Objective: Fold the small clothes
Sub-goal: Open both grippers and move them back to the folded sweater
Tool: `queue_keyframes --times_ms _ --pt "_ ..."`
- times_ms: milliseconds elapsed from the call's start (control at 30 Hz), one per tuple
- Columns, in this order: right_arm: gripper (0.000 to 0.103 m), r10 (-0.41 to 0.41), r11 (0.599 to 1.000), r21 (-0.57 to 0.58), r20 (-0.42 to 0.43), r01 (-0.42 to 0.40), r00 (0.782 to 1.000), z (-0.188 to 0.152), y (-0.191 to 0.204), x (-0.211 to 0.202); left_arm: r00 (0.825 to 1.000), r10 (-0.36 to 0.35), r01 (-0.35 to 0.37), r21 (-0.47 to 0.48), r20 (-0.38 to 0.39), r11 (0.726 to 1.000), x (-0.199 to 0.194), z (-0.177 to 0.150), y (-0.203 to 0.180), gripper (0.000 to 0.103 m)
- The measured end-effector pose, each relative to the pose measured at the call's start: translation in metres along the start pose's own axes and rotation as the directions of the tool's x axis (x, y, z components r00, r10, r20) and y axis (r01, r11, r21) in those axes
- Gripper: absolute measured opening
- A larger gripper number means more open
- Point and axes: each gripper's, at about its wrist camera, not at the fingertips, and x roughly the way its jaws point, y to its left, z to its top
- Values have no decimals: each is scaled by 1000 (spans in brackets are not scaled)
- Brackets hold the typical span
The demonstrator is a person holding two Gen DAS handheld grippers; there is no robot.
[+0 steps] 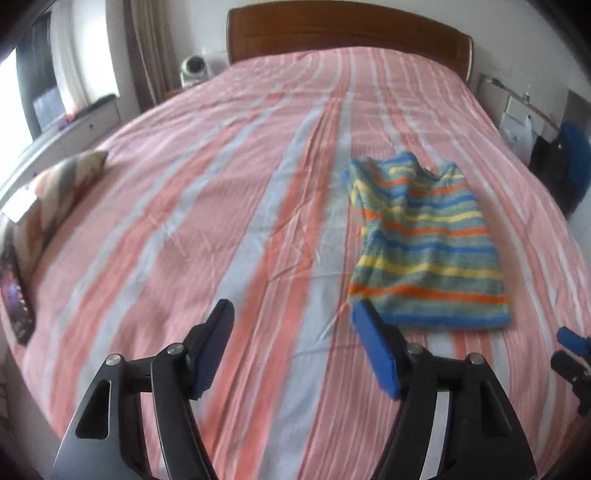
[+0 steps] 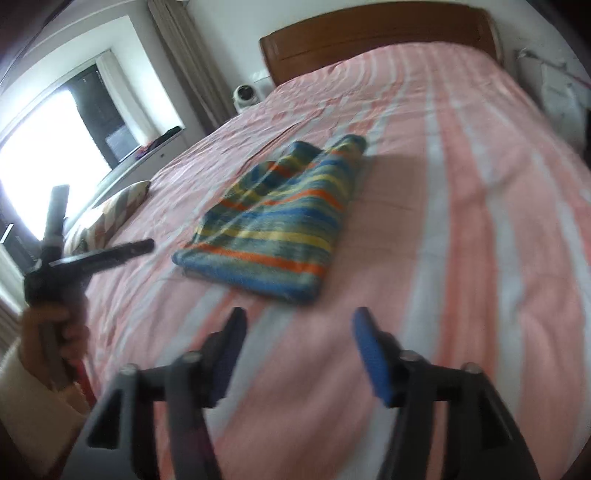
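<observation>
A small striped knit garment (image 1: 424, 240), in blue, green, yellow and orange, lies folded on the bed. It also shows in the right wrist view (image 2: 277, 225). My left gripper (image 1: 295, 314) is open and empty, above the sheet just left of the garment's near corner. My right gripper (image 2: 299, 325) is open and empty, a little short of the garment's near edge. The right gripper's tip (image 1: 570, 339) shows at the right edge of the left wrist view. The left gripper (image 2: 96, 221), held in a hand, shows at the left of the right wrist view.
The bed has a pink and white striped sheet (image 1: 221, 184) and a wooden headboard (image 1: 332, 33). A patterned pillow (image 1: 55, 192) lies at the bed's left edge. A window (image 2: 44, 155) and a small white device (image 1: 194, 68) are to the left; bags (image 1: 554, 158) stand at the right.
</observation>
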Motion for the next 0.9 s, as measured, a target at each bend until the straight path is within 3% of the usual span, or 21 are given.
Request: queue_keyframes --times_ms 200,433,500,567,633,733,833,900 --pt "65 -96 994 -52 9 96 995 -16 5 -15 999 24 -24 20 31 1000 -17 -3 -3 71" --pt "67 -117 991 -57 10 118 993 -29 10 -20 999 21 -23 43 40 999 -18 -8 -8 76" --pt "68 -118 991 -57 12 118 993 -31 11 -19 999 -39 37 62 24 997 -10 -9 -11 83" --pt "68 -127 990 -57 10 128 992 -35 9 -17 988 -154 154 71 -12 986 0 -7 -11 83" --pt "68 -132 990 -50 1 132 991 -38 6 -13 973 -225 228 69 -49 971 13 4 -14 83" --pt "68 -123 992 -31 -9 123 992 -45 0 -7 964 -255 262 98 -75 960 34 34 -26 83" --pt "69 -118 993 -27 0 118 993 -53 -3 -2 966 -229 246 156 -120 957 69 69 -45 83" --pt "73 -113 993 -35 8 113 994 -55 -2 0 969 -195 214 123 -155 969 102 89 -51 83"
